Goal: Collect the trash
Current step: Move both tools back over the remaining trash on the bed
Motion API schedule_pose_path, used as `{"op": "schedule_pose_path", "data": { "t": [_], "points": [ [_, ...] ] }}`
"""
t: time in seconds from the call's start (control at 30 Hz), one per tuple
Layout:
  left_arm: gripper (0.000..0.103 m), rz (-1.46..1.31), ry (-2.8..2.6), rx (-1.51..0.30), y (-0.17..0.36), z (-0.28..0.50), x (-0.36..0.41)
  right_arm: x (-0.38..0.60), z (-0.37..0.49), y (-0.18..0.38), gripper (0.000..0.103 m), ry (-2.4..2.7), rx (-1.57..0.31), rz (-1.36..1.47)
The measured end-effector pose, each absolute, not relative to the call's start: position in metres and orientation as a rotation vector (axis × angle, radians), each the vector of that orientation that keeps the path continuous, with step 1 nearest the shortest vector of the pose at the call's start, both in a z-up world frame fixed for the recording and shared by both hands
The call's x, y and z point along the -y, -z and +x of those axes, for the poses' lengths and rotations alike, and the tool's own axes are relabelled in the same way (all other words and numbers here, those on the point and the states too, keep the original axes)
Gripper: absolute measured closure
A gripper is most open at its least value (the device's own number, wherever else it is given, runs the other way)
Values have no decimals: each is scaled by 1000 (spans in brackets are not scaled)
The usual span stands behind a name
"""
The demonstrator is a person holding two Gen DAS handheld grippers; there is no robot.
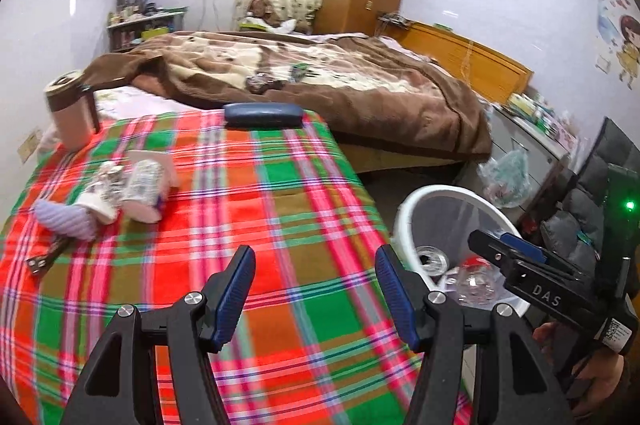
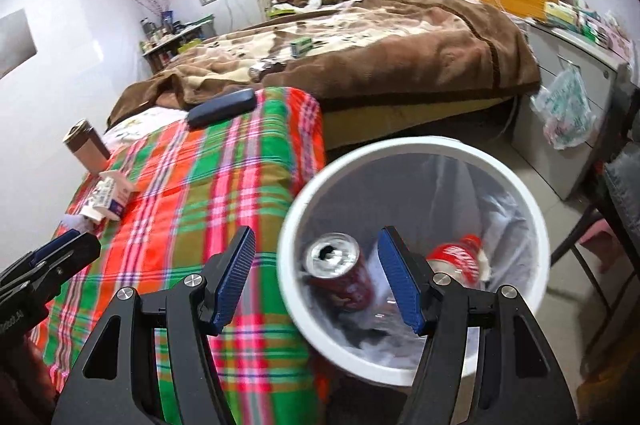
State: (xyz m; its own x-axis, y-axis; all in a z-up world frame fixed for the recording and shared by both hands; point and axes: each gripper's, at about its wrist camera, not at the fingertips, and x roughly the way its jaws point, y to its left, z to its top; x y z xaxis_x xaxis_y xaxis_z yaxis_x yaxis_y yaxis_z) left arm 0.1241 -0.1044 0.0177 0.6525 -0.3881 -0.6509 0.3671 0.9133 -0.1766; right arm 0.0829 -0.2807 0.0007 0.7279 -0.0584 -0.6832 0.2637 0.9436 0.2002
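Note:
A white trash bin [image 2: 520, 193] with a clear liner stands beside the plaid-covered table [image 2: 224, 177]. In it lie a red soda can [image 2: 340, 269] and a red-labelled plastic bottle [image 2: 460, 257]. My right gripper [image 2: 316, 277] is open and empty, over the bin's near left rim. My left gripper [image 1: 316, 293] is open and empty above the plaid cloth [image 1: 260, 209]. On the cloth at the left lie a milk carton [image 1: 142, 189], crumpled wrappers [image 1: 102, 191] and a pale lilac ribbed object [image 1: 64, 219]. The bin [image 1: 404, 221] and right gripper [image 1: 516, 257] show in the left wrist view.
A brown-and-cream tumbler [image 1: 70, 109] stands at the table's far left. A dark blue glasses case [image 1: 262, 115] lies at its far edge. Behind is a bed with a brown blanket [image 1: 320, 73]. A grey cabinet [image 2: 572, 97] with a hanging plastic bag [image 2: 568, 109] stands right.

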Motion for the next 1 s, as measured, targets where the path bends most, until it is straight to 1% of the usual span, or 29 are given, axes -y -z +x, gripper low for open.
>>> {"op": "schedule_pose_path", "data": {
  "t": [0.5, 0.93, 1.0],
  "points": [
    [41, -89, 270, -719, -24, 131, 22, 223, 105, -8, 38, 53, -739, 231],
    [39, -156, 147, -724, -15, 146, -58, 167, 140, -4, 38, -57, -757, 178],
    [35, -177, 130, -729, -12, 152, -71, 156, 149, -4, 38, -82, -757, 170]
  ]
}}
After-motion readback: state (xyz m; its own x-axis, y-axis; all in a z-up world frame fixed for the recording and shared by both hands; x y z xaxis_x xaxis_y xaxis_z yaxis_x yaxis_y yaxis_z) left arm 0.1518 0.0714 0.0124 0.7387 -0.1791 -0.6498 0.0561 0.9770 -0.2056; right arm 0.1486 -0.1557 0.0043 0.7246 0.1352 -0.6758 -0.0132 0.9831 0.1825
